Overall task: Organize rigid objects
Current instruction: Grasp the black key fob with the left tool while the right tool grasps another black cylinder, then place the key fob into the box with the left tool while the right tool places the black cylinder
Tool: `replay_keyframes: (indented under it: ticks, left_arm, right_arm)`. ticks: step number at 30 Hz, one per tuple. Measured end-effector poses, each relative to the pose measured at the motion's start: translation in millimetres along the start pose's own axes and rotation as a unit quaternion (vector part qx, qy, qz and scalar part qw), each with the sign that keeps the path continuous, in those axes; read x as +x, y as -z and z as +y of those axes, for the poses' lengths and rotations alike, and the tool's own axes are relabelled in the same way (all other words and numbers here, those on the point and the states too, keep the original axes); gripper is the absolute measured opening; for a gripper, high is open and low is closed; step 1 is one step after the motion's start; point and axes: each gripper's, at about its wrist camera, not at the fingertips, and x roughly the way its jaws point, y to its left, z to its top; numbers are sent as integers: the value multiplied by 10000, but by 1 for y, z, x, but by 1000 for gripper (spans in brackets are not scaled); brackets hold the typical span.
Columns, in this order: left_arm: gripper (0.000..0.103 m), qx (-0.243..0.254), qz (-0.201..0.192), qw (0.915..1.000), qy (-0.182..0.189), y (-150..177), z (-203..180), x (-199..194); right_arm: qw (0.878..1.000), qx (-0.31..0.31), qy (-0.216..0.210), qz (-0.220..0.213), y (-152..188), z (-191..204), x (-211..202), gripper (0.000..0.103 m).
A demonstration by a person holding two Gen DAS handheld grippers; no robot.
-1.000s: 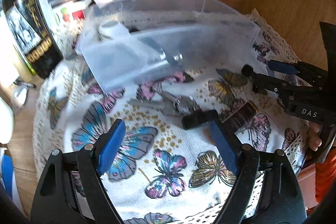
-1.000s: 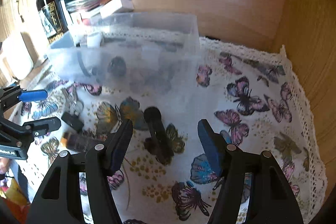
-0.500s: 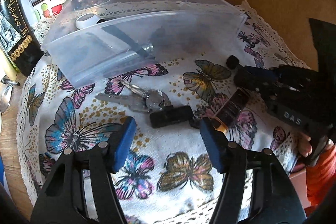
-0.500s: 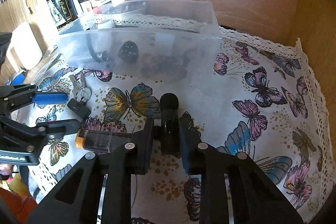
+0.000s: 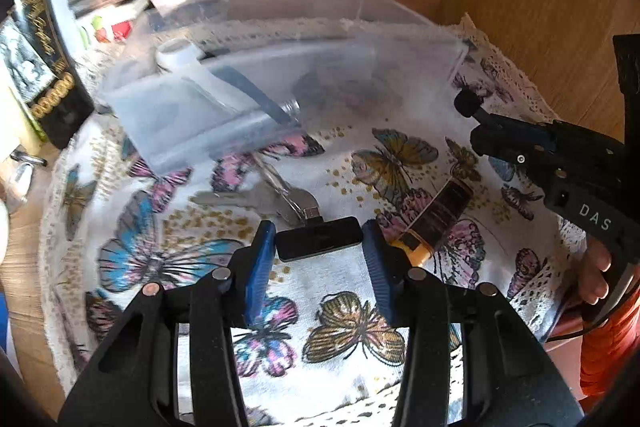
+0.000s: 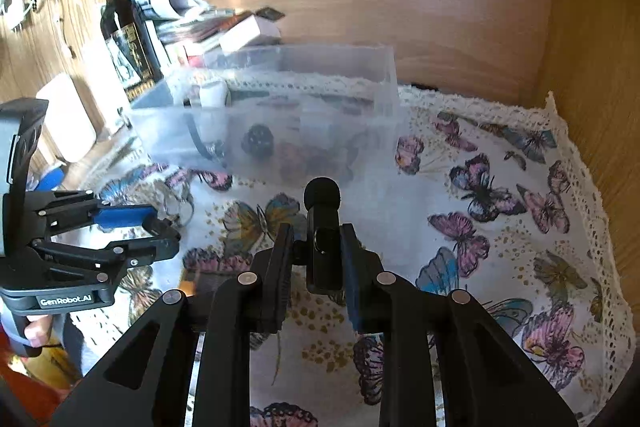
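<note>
My left gripper [image 5: 318, 241] is shut on a black key fob [image 5: 320, 238], its keys [image 5: 256, 201] trailing on the butterfly cloth [image 5: 348, 315]. My right gripper [image 6: 318, 251] is shut on a small black microphone [image 6: 323, 227] with a foam tip and holds it above the cloth; it also shows at the right of the left wrist view [image 5: 480, 131]. A dark tube with an orange cap [image 5: 436, 219] lies on the cloth right of the fob. A clear plastic bin [image 5: 280, 75] stands behind, holding a white roll, a tool and dark items.
A wine bottle [image 6: 124, 35], stacked booklets and boxes [image 6: 224, 23] stand at the back left. Wooden walls [image 6: 580, 27] close the back and right. The lace cloth edge [image 6: 592, 211] runs along the right wall.
My left gripper closed on the key fob. My right gripper, shut on the microphone half a second ago, has lifted it off the cloth.
</note>
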Motion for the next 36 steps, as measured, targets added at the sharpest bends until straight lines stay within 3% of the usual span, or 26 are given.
replay_keyframes:
  ticks: [13,23,31,35,36]
  left_arm:
    - [44,-23,-1041,9945,-89,-37,8,-62]
    - [44,76,-1645,9861,-228,-74,15,-83]
    - [44,-30,-1688,9852,-301,-99,27,-69]
    - [44,-115,-1430,9894,-228,-105,36,-47]
    - [44,-142,-1359,9904,-206,-105,37,-42]
  right_arm:
    - [9976,7,27,-695,-30,14,-23,21]
    - [9931,45,13,-1172,-64,17,-30,21]
    - [9919,69,107,-1266,-90,10,-12,21]
    - [9945,90,107,-1033,-96,3,11,21]
    - [9968,68,9,-796,-96,2,17,21]
